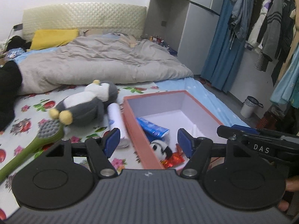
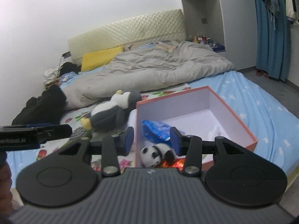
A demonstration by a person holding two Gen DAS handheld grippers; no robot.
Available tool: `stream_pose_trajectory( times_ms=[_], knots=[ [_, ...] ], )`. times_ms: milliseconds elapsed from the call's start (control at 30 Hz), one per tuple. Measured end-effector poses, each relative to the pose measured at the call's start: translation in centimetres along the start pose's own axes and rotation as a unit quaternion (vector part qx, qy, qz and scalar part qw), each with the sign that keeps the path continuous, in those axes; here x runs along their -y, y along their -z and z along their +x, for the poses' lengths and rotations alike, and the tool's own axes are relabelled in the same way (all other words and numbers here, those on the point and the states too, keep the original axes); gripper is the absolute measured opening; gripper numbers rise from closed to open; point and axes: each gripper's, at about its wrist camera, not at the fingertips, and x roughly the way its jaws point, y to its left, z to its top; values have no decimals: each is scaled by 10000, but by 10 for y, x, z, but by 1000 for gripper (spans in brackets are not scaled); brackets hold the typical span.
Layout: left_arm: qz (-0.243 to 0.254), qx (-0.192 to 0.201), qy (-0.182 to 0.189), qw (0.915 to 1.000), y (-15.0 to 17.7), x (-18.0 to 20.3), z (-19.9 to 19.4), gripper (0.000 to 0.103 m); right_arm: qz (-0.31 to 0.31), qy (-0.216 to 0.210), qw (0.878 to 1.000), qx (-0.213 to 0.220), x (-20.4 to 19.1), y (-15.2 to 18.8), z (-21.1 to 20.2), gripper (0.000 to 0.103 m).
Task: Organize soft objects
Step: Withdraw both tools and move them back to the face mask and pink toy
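An open salmon-pink box sits on the bed. Inside lie a small panda plush, a blue packet and a red wrapper. A grey-and-white penguin plush lies left of the box, with a white roll and a green brush near it. My left gripper is open and empty over the box's near left wall. My right gripper is open and empty just above the panda.
A grey duvet and yellow pillow cover the far bed. Black clothing lies at the left. Right of the bed are a blue curtain, hanging clothes and a white bin.
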Motion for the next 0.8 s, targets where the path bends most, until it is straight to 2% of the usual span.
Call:
stream_pose_trajectory(
  times_ms=[400,600,800],
  knots=[
    [-589,-112,-386,9975,71,-64,-52,73,-322,-471,9975,-412,-65,58,2,45],
    [-826,-194,-618,9945,100,-96,-55,73,-353,-616,9954,-647,-88,86,14,45],
    [-936,-293,-717,9926,122,-112,-46,73,-417,-664,9941,-755,-97,110,25,45]
  ],
)
